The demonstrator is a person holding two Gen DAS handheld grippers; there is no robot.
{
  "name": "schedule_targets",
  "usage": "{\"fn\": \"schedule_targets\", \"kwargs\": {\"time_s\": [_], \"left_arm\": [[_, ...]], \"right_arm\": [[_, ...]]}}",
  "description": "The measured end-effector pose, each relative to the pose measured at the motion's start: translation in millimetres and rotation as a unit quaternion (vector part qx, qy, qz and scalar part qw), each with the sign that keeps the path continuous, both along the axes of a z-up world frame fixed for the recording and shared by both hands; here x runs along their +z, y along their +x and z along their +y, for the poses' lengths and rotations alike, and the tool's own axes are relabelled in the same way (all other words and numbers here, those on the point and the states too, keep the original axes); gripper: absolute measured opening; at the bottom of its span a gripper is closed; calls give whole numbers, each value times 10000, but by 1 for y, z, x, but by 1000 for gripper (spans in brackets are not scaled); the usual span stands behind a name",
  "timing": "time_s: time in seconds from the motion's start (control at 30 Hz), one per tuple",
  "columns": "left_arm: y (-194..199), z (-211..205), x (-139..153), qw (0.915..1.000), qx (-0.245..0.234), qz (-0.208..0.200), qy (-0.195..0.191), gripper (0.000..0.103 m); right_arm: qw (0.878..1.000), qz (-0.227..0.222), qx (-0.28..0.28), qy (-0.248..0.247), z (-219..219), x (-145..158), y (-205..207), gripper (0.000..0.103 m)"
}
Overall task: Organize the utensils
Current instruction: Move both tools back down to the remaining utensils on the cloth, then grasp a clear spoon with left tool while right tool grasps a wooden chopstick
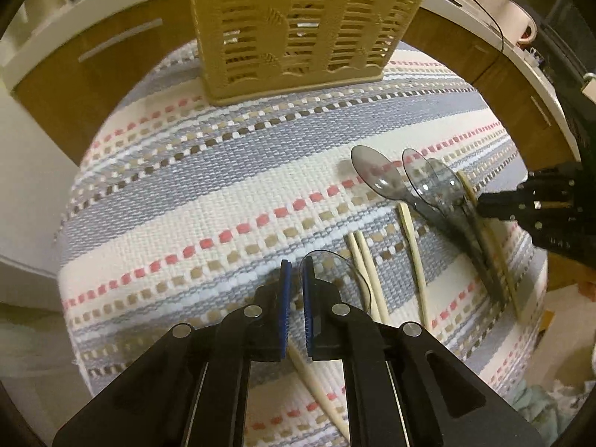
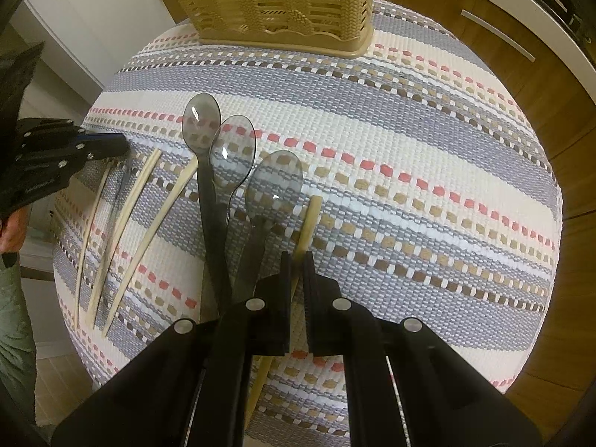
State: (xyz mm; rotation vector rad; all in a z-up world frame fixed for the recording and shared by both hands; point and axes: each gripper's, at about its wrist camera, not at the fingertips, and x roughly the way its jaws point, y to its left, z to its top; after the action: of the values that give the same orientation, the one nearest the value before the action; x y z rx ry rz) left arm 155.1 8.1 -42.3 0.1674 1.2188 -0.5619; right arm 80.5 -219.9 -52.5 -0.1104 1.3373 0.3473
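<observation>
So the bench [image 2: 428,119] is covered in a striped woven cloth, and at the far edge stands the tan slotted utensil basket [image 2: 275,0], upright, nothing in it that I can make out.

Near side is where the stuff lies. Three smoky clear plastic spoons [image 2: 223,149] sit in a loose bunch, handles toward me, bowls pointing at the basket. A fourth spoon [image 1: 335,275] is off to the left, right beside my left gripper [image 1: 294,272]. Pale chopsticks [image 2: 149,190] are scattered to the left of the bunch, and one more chopstick [image 2: 309,219] lies at the right.

Left gripper is nearly pinched together, only a narrow slit showing, nothing held in it. Right gripper [image 2: 297,260] looks the same: a thin gap, with that right-hand chopstick running under or through it. Can't tell if the pads are really pinching it.

My guess on handling: everything's super light. Spoons look slick and a bit brittle, so I'd take them mid-handle. Chopsticks are stiff and thin, and will likely roll or pivot unless gripped near the middle.
</observation>
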Motion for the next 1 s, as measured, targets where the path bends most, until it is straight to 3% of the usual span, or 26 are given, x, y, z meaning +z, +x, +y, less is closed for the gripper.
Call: {"fn": "schedule_targets", "kwargs": {"time_s": [0.03,0.1,0.17,0.2,0.37,0.7,0.83,1.0], "left_arm": [[2,3,1,9999,42,88,-138,6],[3,8,2,9987,60,252,-442,20],[0,8,5,9983,167,246,-504,40],[-2,8,5,9982,190,262,-504,42],[-8,-2,-1,9987,190,295,-357,43],[-26,-33,-5,9990,15,-99,445,43],[-24,-33,-6,9993,106,-75,352,33],[-17,-12,-4,9995,240,112,-151,32]], "right_arm": [[10000,15,-23,51,-1,0,0,5],[9999,49,-43,143,-4,0,1,5],[9998,76,-48,189,-5,0,2,5],[9997,106,-70,219,-6,0,3,5],[9995,138,-72,273,-12,1,4,6],[9993,189,-91,297,-15,1,1,7],[9998,162,-57,97,-7,1,0,7],[9999,101,17,-72,0,-1,0,7]]}}
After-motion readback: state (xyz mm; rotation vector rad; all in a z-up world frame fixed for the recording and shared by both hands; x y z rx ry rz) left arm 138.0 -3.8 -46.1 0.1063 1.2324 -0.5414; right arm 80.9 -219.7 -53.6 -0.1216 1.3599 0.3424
